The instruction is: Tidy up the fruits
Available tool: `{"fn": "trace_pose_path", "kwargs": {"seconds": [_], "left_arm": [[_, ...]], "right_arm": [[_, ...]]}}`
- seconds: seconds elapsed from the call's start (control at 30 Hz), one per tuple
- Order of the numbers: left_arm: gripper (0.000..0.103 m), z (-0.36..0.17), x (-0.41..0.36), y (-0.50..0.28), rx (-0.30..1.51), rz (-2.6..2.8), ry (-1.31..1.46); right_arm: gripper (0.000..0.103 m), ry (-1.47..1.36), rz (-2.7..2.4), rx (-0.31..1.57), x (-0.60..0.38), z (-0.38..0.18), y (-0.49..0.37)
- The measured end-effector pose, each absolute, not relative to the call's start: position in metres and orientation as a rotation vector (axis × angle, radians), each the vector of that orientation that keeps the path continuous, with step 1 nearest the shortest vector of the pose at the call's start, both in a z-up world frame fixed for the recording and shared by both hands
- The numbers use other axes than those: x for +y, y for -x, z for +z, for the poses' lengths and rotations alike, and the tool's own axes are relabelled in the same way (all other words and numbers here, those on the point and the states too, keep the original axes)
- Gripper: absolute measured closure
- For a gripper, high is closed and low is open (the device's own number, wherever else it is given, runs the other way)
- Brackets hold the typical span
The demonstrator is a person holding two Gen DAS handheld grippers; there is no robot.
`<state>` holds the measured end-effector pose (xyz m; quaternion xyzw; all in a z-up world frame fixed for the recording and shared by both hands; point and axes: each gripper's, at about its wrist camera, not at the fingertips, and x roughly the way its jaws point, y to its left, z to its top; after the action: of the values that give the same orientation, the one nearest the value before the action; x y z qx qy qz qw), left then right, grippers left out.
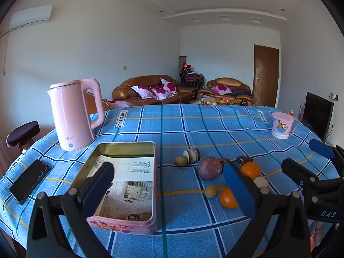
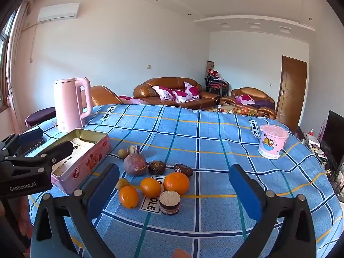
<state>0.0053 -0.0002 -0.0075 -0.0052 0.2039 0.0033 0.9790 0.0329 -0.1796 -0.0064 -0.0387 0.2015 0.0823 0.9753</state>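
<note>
1. Two grippers hover low over the near edge of the table: the left gripper (image 1: pixel 172 185) has its blue-padded jaws spread wide with nothing between them, and the right gripper (image 2: pixel 174 185) is likewise spread wide and empty.
2. Nearest the right gripper, on the blue checked tablecloth (image 2: pixel 215 139), a small round cake (image 2: pixel 169 202) with a dark side stands upright just in front of the oranges.
3. Three oranges (image 2: pixel 150 186) lie in a loose cluster, touching or nearly touching one another, on a "LOVE SOLE" label printed in the cloth.
4. A small tan fruit (image 2: pixel 122 183) sits just left of the oranges.
5. Behind them, a purple passion fruit (image 2: pixel 135 164) lies beside two dark wrinkled fruits (image 2: pixel 157 167).
6. Farther back, another small tan fruit (image 2: pixel 122 153) rests next to a second small cake (image 2: pixel 133 149) that is tipped on its side.
7. Left of the fruit, an open pink tin box (image 1: pixel 154 185) lies flat, with a printed leaflet (image 1: pixel 129 185) inside it.
8. A black phone (image 1: pixel 29 180) lies on the cloth left of the tin.
9. Beyond the tin, a pink kettle (image 1: pixel 73 114) stands upright.
10. Well apart, at the far right, stands a pink lidded tub (image 2: pixel 273 140) with a cartoon on it.
11. Past the table stands a brown leather sofa (image 2: pixel 172 90) with patterned cushions.
</note>
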Motion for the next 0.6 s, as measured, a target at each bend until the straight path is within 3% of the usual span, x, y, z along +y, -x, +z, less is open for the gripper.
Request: {"fn": "trace_pose_path", "kwargs": {"seconds": [0.6], "left_arm": [[0.0,-0.0083,-0.0007,-0.0055,0.414,0.007,0.007]], "right_arm": [[0.001,0.074,0.166,0.41,-0.1806,-0.008,-0.0326]]}}
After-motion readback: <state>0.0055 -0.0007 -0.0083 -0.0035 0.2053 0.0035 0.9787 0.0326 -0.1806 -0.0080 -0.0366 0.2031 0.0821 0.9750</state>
